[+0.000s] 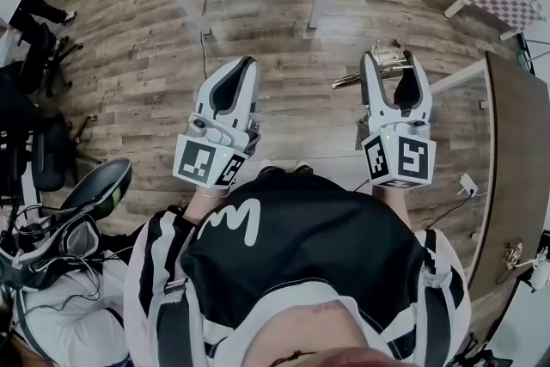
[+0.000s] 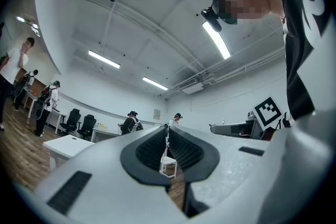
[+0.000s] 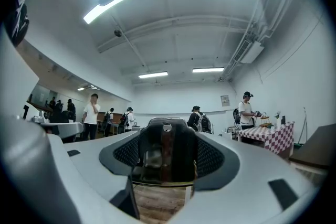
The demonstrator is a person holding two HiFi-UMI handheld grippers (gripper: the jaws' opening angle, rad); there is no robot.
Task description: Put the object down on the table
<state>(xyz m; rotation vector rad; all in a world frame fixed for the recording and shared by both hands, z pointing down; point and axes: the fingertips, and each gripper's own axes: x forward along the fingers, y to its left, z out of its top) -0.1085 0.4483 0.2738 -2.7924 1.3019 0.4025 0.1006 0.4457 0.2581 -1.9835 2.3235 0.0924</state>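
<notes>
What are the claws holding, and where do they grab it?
The right gripper clamps the dark handle of a shiny object, maybe a lid. The left gripper holds nothing.

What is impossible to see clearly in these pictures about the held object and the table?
1. Object, right gripper view: only a dark, shiny shape shows between the pads of the right claw. Its kind is unclear.
2. Object, head view: the right claw covers most of it.
3. Brown table, head view: the picture's right edge cuts it off.
</notes>
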